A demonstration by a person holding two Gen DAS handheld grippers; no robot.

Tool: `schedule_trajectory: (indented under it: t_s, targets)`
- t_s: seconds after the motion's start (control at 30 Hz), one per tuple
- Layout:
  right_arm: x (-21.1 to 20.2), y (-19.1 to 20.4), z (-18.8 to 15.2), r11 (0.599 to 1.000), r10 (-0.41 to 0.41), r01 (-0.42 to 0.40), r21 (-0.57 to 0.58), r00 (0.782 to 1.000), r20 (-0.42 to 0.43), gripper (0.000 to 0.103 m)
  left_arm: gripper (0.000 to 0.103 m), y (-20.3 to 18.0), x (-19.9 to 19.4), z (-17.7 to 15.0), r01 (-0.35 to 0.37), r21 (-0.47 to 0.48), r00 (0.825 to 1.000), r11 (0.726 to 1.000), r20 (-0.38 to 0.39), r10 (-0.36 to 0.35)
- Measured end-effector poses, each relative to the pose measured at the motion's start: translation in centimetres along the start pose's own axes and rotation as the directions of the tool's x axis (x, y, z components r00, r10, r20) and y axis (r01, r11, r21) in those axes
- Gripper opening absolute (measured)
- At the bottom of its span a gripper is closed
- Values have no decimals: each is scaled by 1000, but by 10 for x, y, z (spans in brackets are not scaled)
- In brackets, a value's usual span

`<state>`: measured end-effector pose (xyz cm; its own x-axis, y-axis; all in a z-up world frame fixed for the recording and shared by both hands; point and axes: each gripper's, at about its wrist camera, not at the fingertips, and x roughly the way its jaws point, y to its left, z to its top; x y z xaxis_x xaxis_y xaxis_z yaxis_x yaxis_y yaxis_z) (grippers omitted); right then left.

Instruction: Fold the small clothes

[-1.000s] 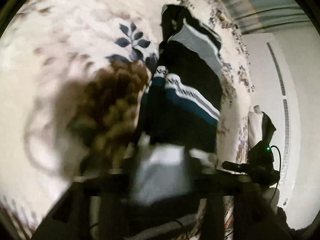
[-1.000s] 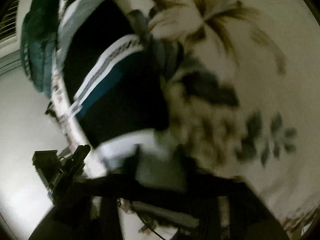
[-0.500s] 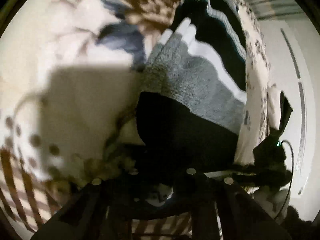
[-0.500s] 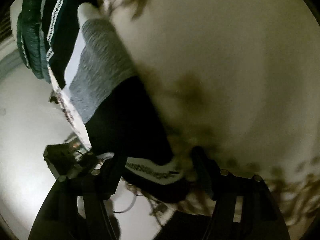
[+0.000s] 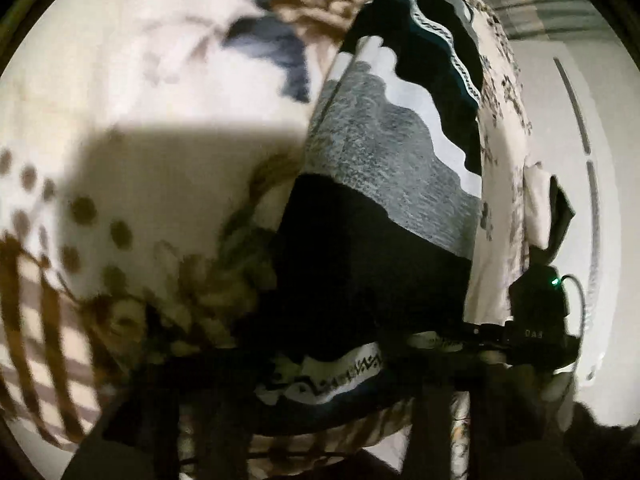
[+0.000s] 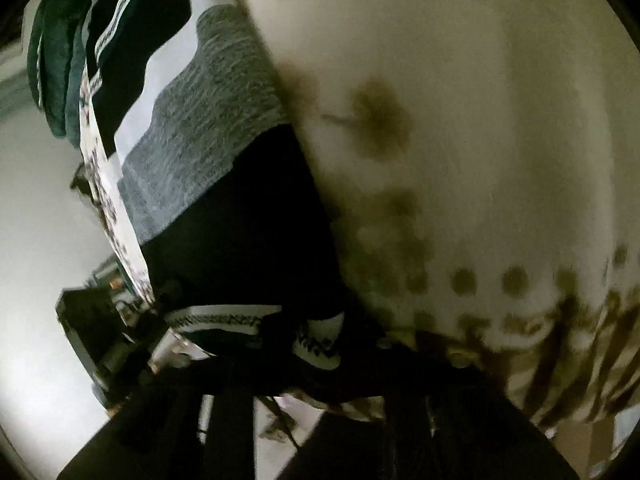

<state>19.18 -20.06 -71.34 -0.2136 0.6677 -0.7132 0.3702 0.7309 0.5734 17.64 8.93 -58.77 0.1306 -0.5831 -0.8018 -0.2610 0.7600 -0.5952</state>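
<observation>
A small knitted garment [image 5: 384, 216] with black, grey, white and teal bands lies stretched on a cream floral bedspread [image 5: 160, 120]. Its near hem with a zigzag pattern sits at my left gripper [image 5: 320, 376], which looks shut on that hem. In the right wrist view the same garment [image 6: 224, 184] runs up the left side. My right gripper [image 6: 316, 344] looks shut on the patterned hem corner. Both sets of fingers are dark and mostly hidden in shadow.
The bedspread [image 6: 480, 120] fills the right of the right wrist view. The bed's edge and a white wall [image 5: 580, 160] lie to the right of the garment. The other gripper's black body [image 5: 540, 312] shows there, and again in the right wrist view [image 6: 100, 344].
Both grippers have pulled back toward the near bed edge with the hem, drawing the garment out long and flat. The grey band has come into view.
</observation>
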Motion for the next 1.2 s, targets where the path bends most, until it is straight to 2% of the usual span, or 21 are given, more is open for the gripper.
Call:
schedule_trajectory:
  t_s: [0.03, 0.07, 0.23, 0.3, 0.33, 0.37, 0.4, 0.47, 0.6, 0.73, 0.87, 0.97, 1.03, 1.2]
  targets:
    - [2, 2, 1, 1000, 21, -21, -6, 1000, -2, 44, 57, 4, -1, -3, 20, -6, 1000, 1000, 1, -20]
    - [2, 2, 1, 999, 45, -45, -9, 999, -5, 48, 57, 6, 1, -3, 24, -10, 1000, 1000, 2, -24]
    - [19, -15, 9, 992, 127, -127, -6, 991, -50, 56, 59, 9, 12, -3, 26, -11, 1000, 1000, 5, -26]
    - [25, -16, 12, 988, 154, -154, 9, 987, -56, 58, 57, 4, 11, -2, 19, -16, 1000, 1000, 18, -19]
    - [26, -15, 13, 986, 164, -163, 17, 985, -55, 58, 40, 1, 10, -3, 10, -16, 1000, 1000, 23, -10]
    - [25, -15, 13, 985, 172, -171, 21, 984, -53, 53, 11, -1, 8, -3, 14, -20, 1000, 1000, 23, -13]
    - [23, -12, 12, 986, 164, -164, 14, 985, -44, 34, 12, -3, 6, -4, 35, -38, 999, 999, 20, -34]
    - [15, -12, 11, 984, 180, -179, 16, 983, -34, 13, 11, -7, -1, -6, 53, -65, 998, 996, 30, -51]
    - [-12, -5, 1, 969, 246, -245, 28, 969, -16, 11, 11, -26, -30, -5, 89, -77, 995, 993, 56, -85]
    - [-46, 29, -4, 949, 317, -317, -7, 948, 10, 11, 11, -56, -63, 15, 152, -56, 983, 987, 112, -146]
    - [-91, 65, 13, 923, 383, -380, -58, 922, 56, 11, 11, -93, -90, 65, 246, -6, 950, 969, 201, -240]
    - [-132, 92, 44, 896, 441, -433, -96, 891, 104, 11, 11, -113, -99, 121, 308, 23, 916, 951, 264, -303]
    - [-163, 109, 76, 885, 464, -448, -127, 872, 156, 11, 12, -127, -94, 164, 320, 36, 903, 947, 292, -316]
    - [-198, 157, 164, 899, 438, -409, -159, 858, 269, 11, 13, -144, -59, 273, 345, 22, 898, 939, 284, -336]
